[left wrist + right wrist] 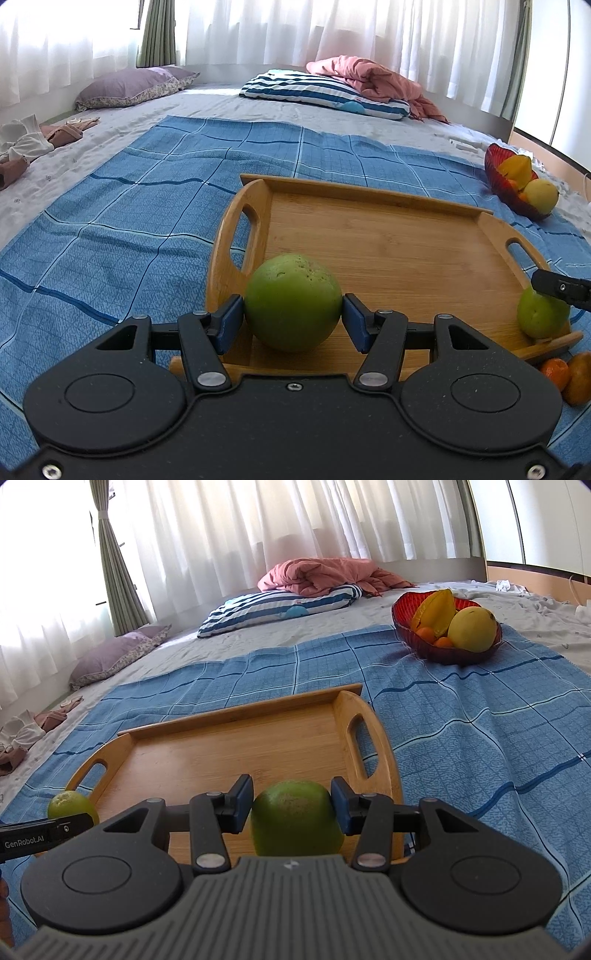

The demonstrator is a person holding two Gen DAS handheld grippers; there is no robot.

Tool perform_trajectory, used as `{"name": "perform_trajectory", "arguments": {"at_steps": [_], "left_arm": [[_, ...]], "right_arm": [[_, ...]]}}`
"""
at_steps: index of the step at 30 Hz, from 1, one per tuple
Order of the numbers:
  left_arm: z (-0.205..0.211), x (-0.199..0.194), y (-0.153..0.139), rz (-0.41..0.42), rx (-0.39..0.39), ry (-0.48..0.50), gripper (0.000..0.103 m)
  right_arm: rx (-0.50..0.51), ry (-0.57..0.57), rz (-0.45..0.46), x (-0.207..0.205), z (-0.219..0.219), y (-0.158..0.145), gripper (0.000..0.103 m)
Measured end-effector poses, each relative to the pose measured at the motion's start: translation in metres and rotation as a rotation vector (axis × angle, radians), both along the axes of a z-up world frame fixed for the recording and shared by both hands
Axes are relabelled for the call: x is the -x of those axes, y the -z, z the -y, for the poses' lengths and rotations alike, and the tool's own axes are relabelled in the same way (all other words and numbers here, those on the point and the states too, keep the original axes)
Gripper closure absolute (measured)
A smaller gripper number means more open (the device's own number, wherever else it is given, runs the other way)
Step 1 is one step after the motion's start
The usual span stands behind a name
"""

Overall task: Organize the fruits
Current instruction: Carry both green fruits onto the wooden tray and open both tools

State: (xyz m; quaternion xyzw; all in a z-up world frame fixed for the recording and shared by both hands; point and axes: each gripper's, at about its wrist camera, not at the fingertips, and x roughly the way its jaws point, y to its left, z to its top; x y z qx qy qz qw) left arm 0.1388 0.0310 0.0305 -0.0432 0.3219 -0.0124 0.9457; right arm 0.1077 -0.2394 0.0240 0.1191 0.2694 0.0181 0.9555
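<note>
Hand-held grippers, left and right, each clamp a green fruit over the tray; we still see oranges outside.

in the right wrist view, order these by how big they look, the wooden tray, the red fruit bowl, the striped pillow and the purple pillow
1. Wooden tray, clearly largest, though nearest the camera.
2. Striped pillow.
3. Red fruit bowl and purple pillow look alike; distance leaves that unsure.

Free: bare middle and far side of rectangular wooden tray | Blocked: round green fruits at its near corners | Beyond: red fruit bowl near blue checked cloth's far right corner
</note>
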Motion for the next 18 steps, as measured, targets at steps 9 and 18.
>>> {"name": "perform_trajectory", "arguments": {"at_steps": [9, 18], "left_arm": [[-0.002, 0.0, 0.0, -0.004, 0.012, 0.001, 0.046], [-0.003, 0.014, -0.012, 0.059, 0.0, 0.02, 0.021]], "right_arm": [[0.004, 0.0, -0.004, -0.001, -0.002, -0.001, 0.049], [0.037, 0.011, 0.011, 0.005, -0.005, -0.007, 0.03]]}}
